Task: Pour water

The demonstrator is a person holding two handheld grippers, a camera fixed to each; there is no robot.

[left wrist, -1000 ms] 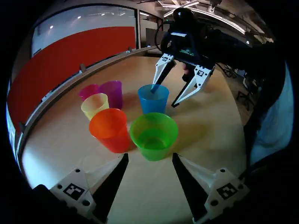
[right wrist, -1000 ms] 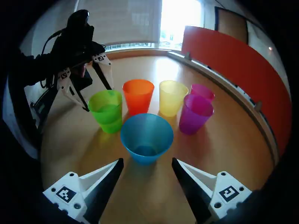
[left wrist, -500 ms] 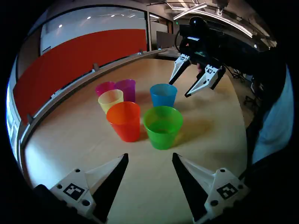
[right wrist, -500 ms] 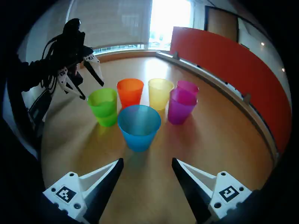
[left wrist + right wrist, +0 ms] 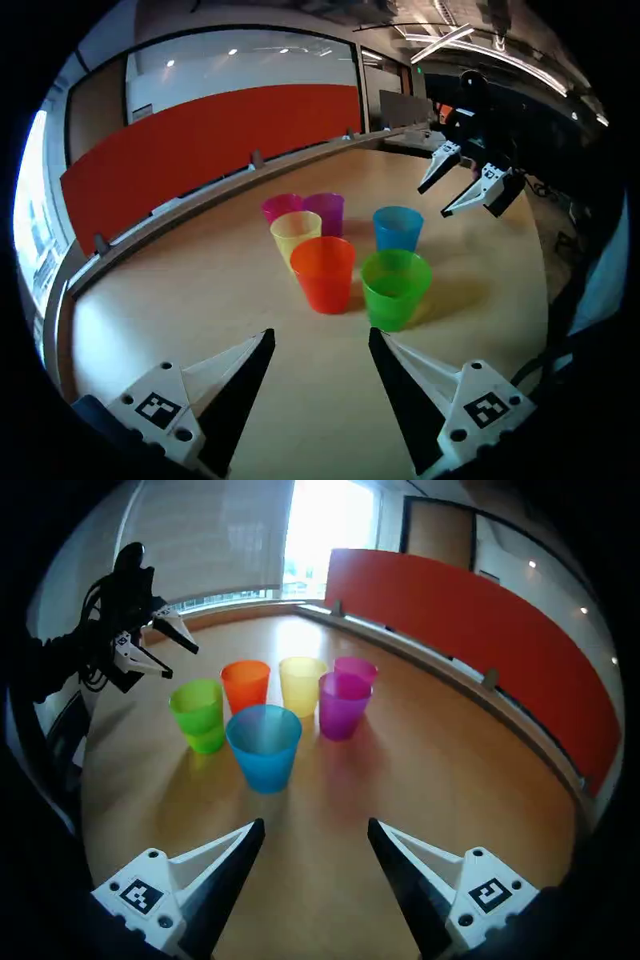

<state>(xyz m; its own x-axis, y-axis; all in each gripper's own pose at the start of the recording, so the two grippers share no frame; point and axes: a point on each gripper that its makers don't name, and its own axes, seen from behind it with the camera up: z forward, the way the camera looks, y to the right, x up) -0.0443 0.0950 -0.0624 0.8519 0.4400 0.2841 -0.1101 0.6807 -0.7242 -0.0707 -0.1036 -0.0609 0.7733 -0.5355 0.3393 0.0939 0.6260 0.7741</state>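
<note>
Plastic cups, green (image 5: pixel 395 288), orange (image 5: pixel 323 274), yellow (image 5: pixel 294 236), pink (image 5: pixel 280 206), purple (image 5: pixel 326 212) and blue (image 5: pixel 398 228), stood clustered. Contents were unclear. The left gripper (image 5: pixel 320 334) and right gripper (image 5: pixel 316 822) gaped wide, empty.

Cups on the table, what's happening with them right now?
Nothing is being handled. The left gripper and right gripper are both open and empty, facing each other across six upright cups clustered on the table: green cup, orange cup, blue cup, yellow cup, purple cup, pink cup. No pouring is under way.
</note>
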